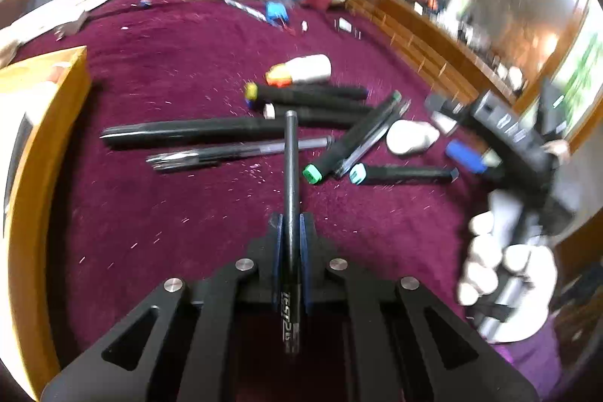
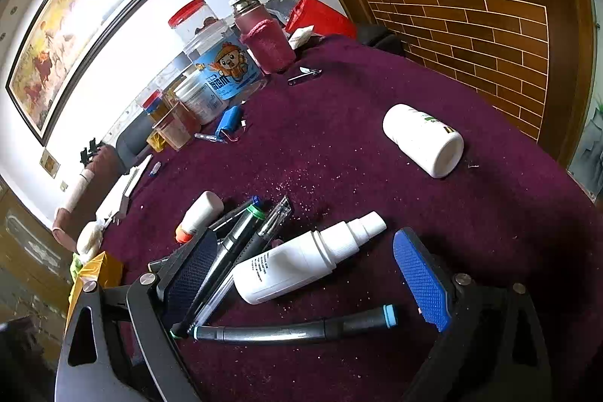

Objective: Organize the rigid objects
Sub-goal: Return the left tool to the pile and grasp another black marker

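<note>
A thin black pen [image 1: 290,213] is pinched tight between the pads of the left gripper [image 1: 290,232], near its printed end. It looks light, stiff and smooth, so it could slip. The right gripper [image 2: 312,274] is held wide open around the white spray bottle [image 2: 301,259]. Further off, markers [image 1: 312,100] are piled on the purple cloth [image 1: 169,70].

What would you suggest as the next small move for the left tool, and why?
Probably lift the black pen clear and carry it toward the yellow box. The left tool is shut on the pen, whose tip hangs over the other pens on the purple cloth, so lifting first avoids knocking them.
</note>
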Motion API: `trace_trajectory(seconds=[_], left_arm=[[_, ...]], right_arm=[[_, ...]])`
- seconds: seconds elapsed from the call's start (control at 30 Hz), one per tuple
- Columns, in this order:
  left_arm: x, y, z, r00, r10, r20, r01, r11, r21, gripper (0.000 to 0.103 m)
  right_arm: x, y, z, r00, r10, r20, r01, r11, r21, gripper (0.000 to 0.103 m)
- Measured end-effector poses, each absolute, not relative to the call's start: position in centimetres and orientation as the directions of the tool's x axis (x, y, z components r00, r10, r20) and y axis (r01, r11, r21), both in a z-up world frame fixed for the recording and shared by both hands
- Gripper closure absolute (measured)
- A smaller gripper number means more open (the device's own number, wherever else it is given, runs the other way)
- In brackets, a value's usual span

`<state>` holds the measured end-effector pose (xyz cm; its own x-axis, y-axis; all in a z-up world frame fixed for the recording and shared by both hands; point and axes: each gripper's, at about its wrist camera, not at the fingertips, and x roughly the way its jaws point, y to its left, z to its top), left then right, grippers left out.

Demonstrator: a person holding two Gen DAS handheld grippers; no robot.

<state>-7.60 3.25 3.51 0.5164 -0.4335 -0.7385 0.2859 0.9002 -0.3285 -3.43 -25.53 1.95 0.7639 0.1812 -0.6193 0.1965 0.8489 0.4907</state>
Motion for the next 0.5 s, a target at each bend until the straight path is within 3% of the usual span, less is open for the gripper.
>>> trace_trajectory(seconds=[0.27,0.5], left_arm=[[-11.0,7.8,6.2,0.574,-0.539,-0.616,0.276,0.836,-0.474,0.097],[-11.7,9.1,6.8,0.59,-0.585,-0.556,0.31,0.8,-0.513,0.097]], right_arm=[[-4.3,-26.1,2.7,0.722,0.28,-0.633,0.145,0.833,0.534,0.011],[-5.8,-24.3,4.1,0.666,0.259,-0.7,0.103,0.897,0.43,0.011]])
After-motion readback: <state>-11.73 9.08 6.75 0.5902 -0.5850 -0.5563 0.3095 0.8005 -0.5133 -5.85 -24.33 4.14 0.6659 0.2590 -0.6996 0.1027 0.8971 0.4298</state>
